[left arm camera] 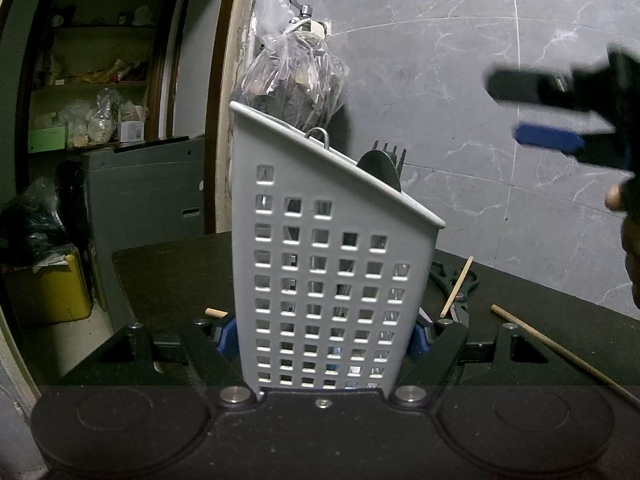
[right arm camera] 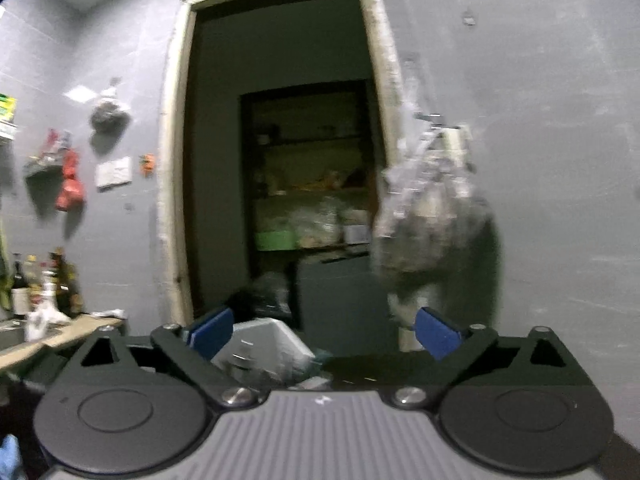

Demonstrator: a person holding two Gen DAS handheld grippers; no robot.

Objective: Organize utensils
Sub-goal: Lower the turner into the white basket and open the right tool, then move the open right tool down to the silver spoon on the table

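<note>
A white perforated utensil holder stands on the dark table, and my left gripper is shut on its lower sides. A dark green spoon, a fork and a metal loop stick out of its slanted top. Loose wooden chopsticks and green-handled scissors lie on the table to the right. My right gripper is open and empty, above and behind the holder; it shows blurred at the upper right of the left wrist view.
A clear plastic bag hangs on the marble wall behind the holder. A doorway with cluttered shelves opens at the left, with a grey appliance and a yellow bin below. Bottles stand on a counter far left.
</note>
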